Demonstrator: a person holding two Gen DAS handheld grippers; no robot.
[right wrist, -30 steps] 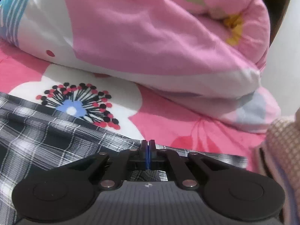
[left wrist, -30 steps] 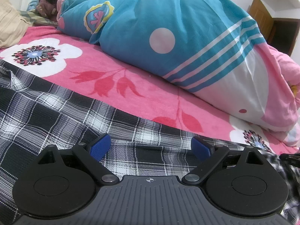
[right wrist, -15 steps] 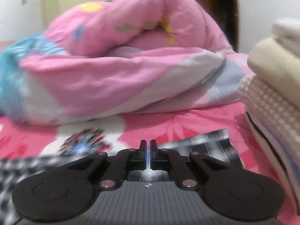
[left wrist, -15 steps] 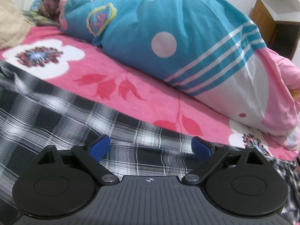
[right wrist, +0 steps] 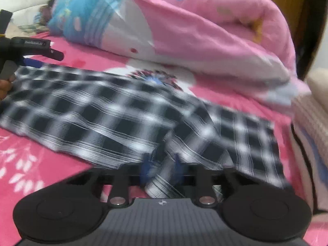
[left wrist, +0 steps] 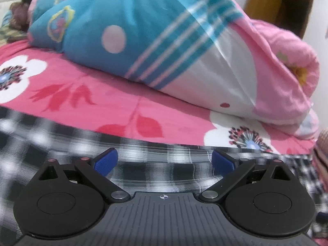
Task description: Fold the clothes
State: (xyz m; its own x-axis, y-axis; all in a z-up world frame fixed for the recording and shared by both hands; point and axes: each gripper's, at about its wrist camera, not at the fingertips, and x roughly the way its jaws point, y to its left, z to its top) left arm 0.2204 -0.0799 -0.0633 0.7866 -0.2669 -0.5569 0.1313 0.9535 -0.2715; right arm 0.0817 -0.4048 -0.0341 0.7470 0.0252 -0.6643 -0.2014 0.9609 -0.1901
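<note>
A black-and-white plaid shirt (right wrist: 114, 114) lies spread on the pink flowered bedsheet (right wrist: 26, 157). It also fills the lower part of the left wrist view as the plaid cloth (left wrist: 155, 170). My left gripper (left wrist: 164, 161) hovers low over it, open wide, with nothing between its blue pads (left wrist: 105, 160). The right wrist view shows this left gripper (right wrist: 30, 47) at the shirt's far left edge, held by a hand (right wrist: 4, 90). My right gripper (right wrist: 162, 167) sits at the shirt's near edge with its fingers partly apart. A fold of plaid drapes over and between them. Both views are blurred.
A big rolled quilt (left wrist: 143, 30), blue and pink, lies along the far side of the bed (left wrist: 123, 106). A dark-haired head (left wrist: 18, 18) shows at its left end. A stack of folded clothes (right wrist: 313, 123) stands at the right. A brown door (left wrist: 287, 10) is behind.
My right gripper was shut a moment ago; its fingers have since parted. It has swung back and left, so the whole shirt now shows. My left gripper has slid right along the cloth.
</note>
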